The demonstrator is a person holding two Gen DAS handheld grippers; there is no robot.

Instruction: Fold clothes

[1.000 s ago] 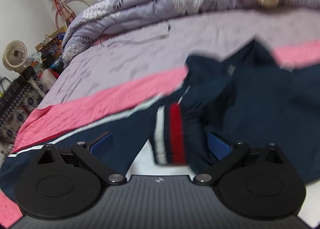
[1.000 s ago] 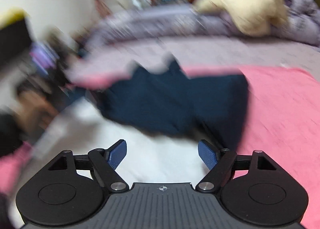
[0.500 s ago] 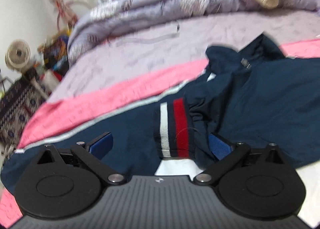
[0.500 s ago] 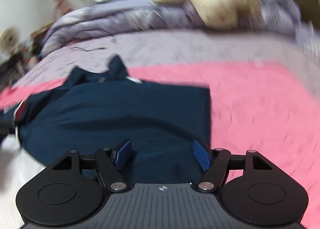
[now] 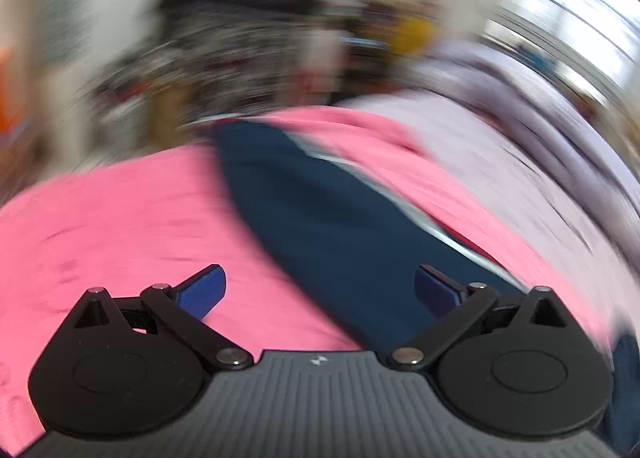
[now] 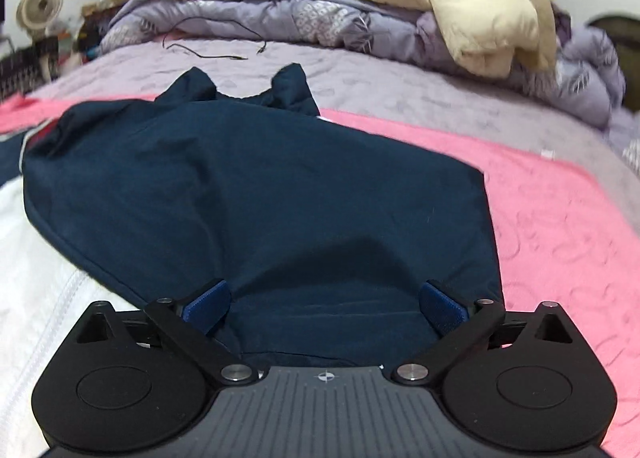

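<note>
Left tool [image 5: 320,290] has swung off jacket [image 6: 256,193].

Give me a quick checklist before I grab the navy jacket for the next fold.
1. Right gripper open: ok, blue pads apart.
2. Right gripper at the navy jacket: ok, near hem lies between its fingers.
3. Left gripper open: ok, nothing held.
4. Left gripper lined up: not ok, view is motion-blurred; only a navy sleeve with a pale stripe shows ahead.
5. Jacket lying flat: not ok, a bulge rises just ahead of the right gripper.
6. Fold area on the pink bedspread: ok, bare fabric beside the jacket.
</note>
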